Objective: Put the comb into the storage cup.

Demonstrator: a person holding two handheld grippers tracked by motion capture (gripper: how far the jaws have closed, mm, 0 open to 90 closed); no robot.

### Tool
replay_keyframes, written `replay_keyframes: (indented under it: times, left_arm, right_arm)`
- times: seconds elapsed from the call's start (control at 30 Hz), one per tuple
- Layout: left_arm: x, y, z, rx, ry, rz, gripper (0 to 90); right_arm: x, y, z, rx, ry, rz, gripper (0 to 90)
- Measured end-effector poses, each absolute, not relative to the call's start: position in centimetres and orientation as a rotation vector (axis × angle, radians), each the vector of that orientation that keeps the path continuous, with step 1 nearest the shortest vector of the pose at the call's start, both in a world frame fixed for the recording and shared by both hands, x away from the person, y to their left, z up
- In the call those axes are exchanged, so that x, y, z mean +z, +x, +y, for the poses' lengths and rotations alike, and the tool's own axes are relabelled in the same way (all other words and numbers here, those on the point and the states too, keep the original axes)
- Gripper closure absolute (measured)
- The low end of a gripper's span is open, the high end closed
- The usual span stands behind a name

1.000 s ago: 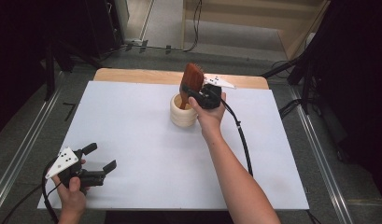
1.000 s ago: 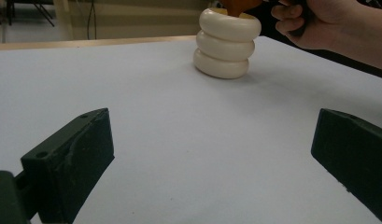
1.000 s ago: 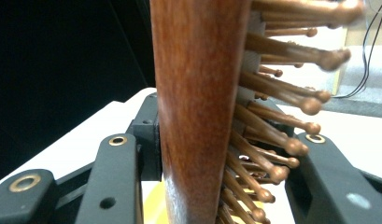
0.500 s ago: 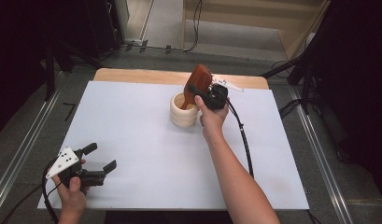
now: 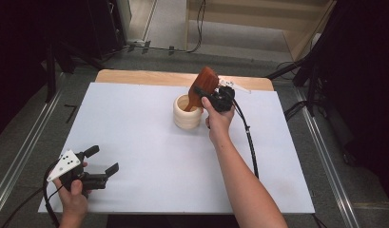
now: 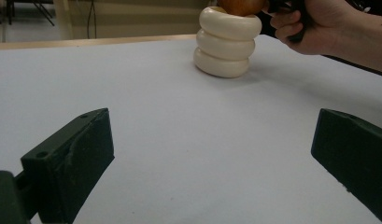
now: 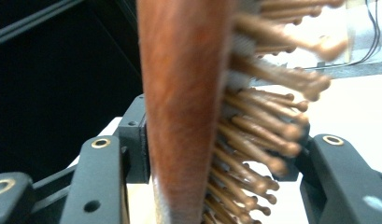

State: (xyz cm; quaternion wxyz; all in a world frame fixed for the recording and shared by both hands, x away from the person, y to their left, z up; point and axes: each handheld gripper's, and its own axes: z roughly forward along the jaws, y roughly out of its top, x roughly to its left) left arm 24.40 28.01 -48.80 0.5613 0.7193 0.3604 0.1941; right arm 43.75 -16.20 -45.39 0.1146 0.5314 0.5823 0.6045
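1. One cream holder (image 5: 187,113), shaped as three stacked rounded rings with an open top and a smooth, matte surface, stands upright at the far middle of the counter (image 5: 149,142).
2. One wooden hairbrush (image 5: 204,85) stands handle-down inside the holder, its oval head leaning out over the rim toward the right gripper (image 5: 207,95). The back is reddish-brown, polished wood; the face carries rows of slim wooden pins with rounded tips (image 7: 272,140).
3. Right gripper: black, with the brush head between its jaws. The jaws have just been opening. In the right gripper view one jaw sits just beside the smooth back and the other at the pin tips; whether the pads press on the brush I cannot tell.
4. Left gripper (image 5: 102,160): black, with a grey three-cornered plate on top, held low at the near left corner of the counter, well apart from the holder. Its jaws stand spread wide with nothing between them.
5. Counter: flat white sheet over a pale wooden top (image 5: 135,76).
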Motion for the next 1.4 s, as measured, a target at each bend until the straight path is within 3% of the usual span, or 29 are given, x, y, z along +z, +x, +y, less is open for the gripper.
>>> replay_keyframes:
  times: [0.37, 0.67, 1.4]
  left_arm:
    - [-48.8, 24.4, 28.0, 0.455, 1.691, 0.849, 0.0]
    - [-48.8, 24.4, 28.0, 0.454, 1.692, 0.848, 0.0]
    - [-48.8, 24.4, 28.0, 0.457, 1.700, 0.845, 0.0]
  right_arm:
    - [-45.3, 43.7, -16.6, 1.751, 1.520, 1.775, 25.1]
    - [-45.0, 43.6, -16.4, 1.676, 1.503, 1.833, 0.3]
    - [-43.4, 41.3, -17.0, 1.558, 1.407, 1.878, 0.0]
